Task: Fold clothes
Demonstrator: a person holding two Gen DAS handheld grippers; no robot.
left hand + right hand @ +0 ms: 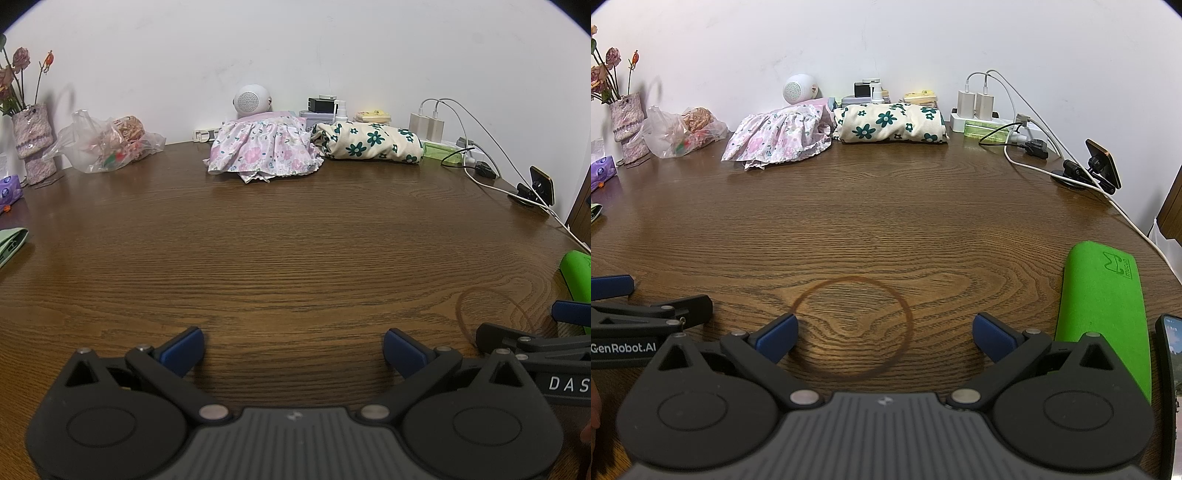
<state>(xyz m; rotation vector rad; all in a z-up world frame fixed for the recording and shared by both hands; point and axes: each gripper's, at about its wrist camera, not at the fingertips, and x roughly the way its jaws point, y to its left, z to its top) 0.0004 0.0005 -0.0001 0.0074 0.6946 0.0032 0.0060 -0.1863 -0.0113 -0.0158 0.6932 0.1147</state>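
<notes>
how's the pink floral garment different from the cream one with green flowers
The pink floral garment lies loose and ruffled, its hem spilling forward; the cream garment is a tidy, compact folded bundle. The pink one has small pastel blooms, the cream one bold dark green flowers. The pink one sits left of the cream one. Both rest at the back of the wooden table, beyond both open grippers.

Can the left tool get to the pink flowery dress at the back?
Probably yes. The left tool is open, and only bare brown wooden table lies between it and the pink floral ruffled dress; it's far, though.
</notes>
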